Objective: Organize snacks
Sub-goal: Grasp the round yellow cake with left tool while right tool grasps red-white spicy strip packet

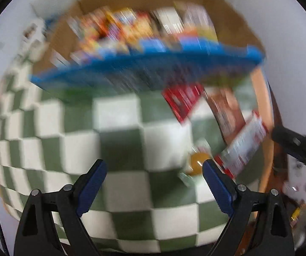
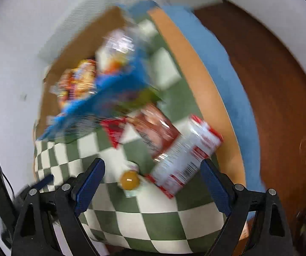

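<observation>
Both views are motion-blurred. A blue basket (image 1: 144,68) full of colourful snack packs (image 1: 131,27) stands at the far side of a green-and-white checkered cloth (image 1: 119,140). Loose snacks lie to the right: a red pack (image 1: 182,102), a brown pack (image 1: 227,111), a red-and-white pack (image 1: 244,145) and a small yellow jelly cup (image 1: 197,162). My left gripper (image 1: 154,183) is open and empty above the cloth. My right gripper (image 2: 153,181) is open and empty, just above the jelly cup (image 2: 129,180) and the red-and-white pack (image 2: 185,160). The basket (image 2: 101,100) sits beyond.
A cardboard box (image 1: 227,10) stands behind the basket against a white wall. The wooden table edge (image 2: 195,64) runs on the right, with a blue strip (image 2: 227,68) and brown floor (image 2: 280,85) beyond it. The other gripper's black body (image 1: 295,145) shows at right.
</observation>
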{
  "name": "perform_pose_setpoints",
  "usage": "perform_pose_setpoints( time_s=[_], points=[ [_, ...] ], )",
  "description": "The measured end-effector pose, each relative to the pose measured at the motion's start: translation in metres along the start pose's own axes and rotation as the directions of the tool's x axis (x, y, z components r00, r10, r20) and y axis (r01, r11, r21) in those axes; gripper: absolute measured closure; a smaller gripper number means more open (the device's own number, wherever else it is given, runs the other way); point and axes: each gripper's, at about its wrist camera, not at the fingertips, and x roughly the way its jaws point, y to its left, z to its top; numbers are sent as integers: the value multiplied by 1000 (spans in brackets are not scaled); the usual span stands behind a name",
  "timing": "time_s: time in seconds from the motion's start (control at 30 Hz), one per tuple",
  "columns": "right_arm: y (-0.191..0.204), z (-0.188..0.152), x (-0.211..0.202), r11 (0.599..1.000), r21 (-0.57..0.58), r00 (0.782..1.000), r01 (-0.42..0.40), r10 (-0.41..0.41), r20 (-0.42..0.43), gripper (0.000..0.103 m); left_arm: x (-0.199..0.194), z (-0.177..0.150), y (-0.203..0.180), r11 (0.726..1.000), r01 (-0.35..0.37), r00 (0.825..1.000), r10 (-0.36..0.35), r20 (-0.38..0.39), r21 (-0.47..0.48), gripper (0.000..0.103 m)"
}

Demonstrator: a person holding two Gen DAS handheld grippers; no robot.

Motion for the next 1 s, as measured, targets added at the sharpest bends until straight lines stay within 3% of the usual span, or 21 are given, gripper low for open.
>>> perform_pose_setpoints(
  time_s=[0.1, 0.23, 0.33, 0.37, 0.47, 0.6, 0.73, 0.77, 0.83, 0.9, 1.0],
  points=[
    [-27, 1, 39, 991, 135, 998, -2, 10, -56, 10, 19, -6, -11, 1000, -2, 999, 2, -54, 6, 11],
    [-37, 4, 76, 978, 200, 997, 54, -42, -62, 11, 29, -10, -12, 1000, 6, 997, -7, -83, -22, 11],
    [-26, 0, 90, 986, 105, 990, 132, -127, -57, 19, 31, -13, -11, 999, 15, 996, -19, -88, -38, 11],
    [-22, -4, 90, 986, 43, 986, 160, -159, -45, 28, 31, -14, -10, 998, 30, 995, -34, -92, -47, 11],
    [-18, -20, 84, 982, -87, 985, 169, -172, -25, 39, 31, -13, -11, 997, 48, 994, -53, -95, -54, 11],
    [-21, -47, 77, 963, -203, 980, 175, -191, -62, 41, 46, -12, -25, 998, 65, 988, -65, -140, -9, 11],
    [-28, -64, 75, 965, -203, 979, 167, -187, -84, 41, 74, -11, -52, 995, 80, 977, -66, -202, 62, 11],
    [-30, -66, 76, 968, -192, 980, 164, -183, -83, 41, 79, -7, -55, 994, 83, 976, -66, -209, 72, 14],
    [-37, -68, 77, 971, -174, 980, 163, -179, -82, 41, 88, -6, -63, 993, 66, 977, -45, -206, 96, 30],
    [-37, -70, 78, 972, -162, 980, 167, -182, -77, 41, 88, -6, -64, 993, 67, 979, -46, -198, 101, 59],
    [-40, -66, 82, 972, -167, 980, 168, -183, -76, 41, 82, -9, -56, 993, 67, 981, -47, -189, 102, 62]
  ],
)
